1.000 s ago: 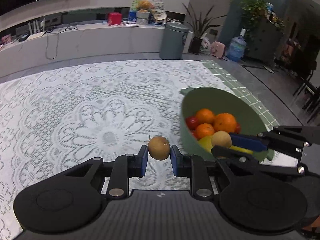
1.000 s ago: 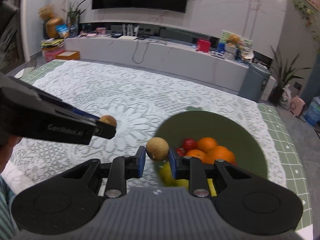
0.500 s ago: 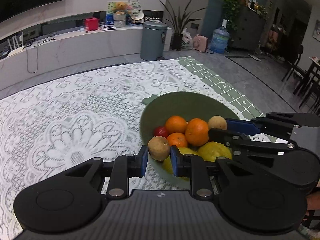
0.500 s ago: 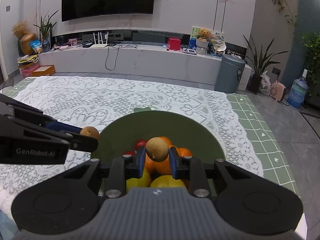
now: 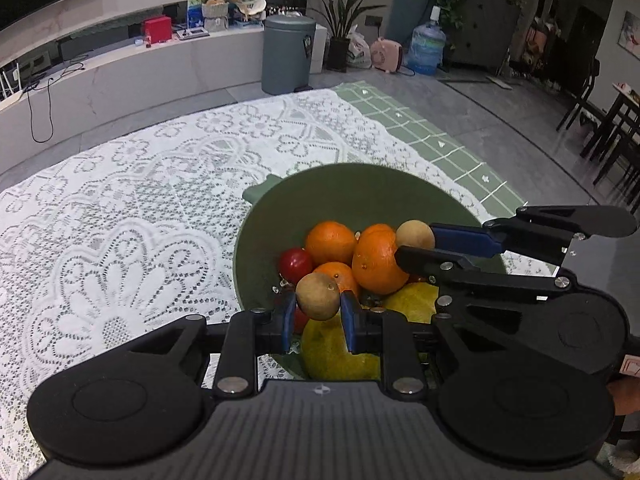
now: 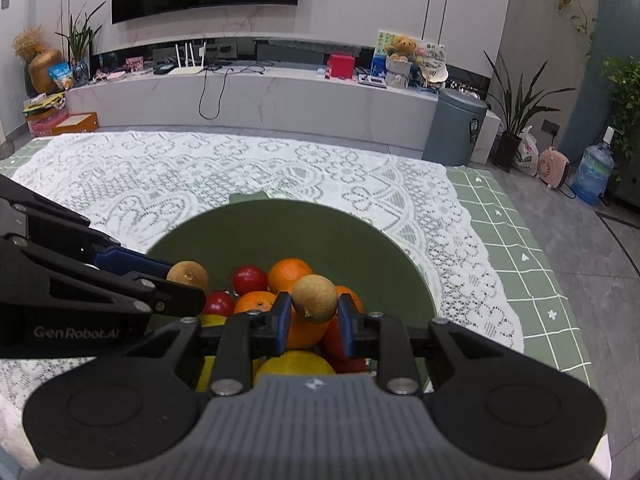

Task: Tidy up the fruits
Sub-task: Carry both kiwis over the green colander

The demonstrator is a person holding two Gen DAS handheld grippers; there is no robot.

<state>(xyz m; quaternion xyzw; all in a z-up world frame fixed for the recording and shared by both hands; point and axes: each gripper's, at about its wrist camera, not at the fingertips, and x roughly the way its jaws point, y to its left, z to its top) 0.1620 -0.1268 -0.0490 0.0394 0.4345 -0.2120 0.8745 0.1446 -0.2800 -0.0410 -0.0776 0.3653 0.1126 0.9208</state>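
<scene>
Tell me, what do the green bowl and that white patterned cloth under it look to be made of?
The green bowl looks like matte plastic, possibly glazed ceramic: smooth, even colour, dull sheen, a small moulded tab on its far rim. The white cloth looks like lace, either woven cotton or a vinyl imitation: open floral holes show the darker layer beneath.

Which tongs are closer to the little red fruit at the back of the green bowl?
Left. The left tongs, gripping a round brown fruit, hang just beside the small red fruit. The right tongs, gripping another brown fruit, sit across the oranges.
</scene>
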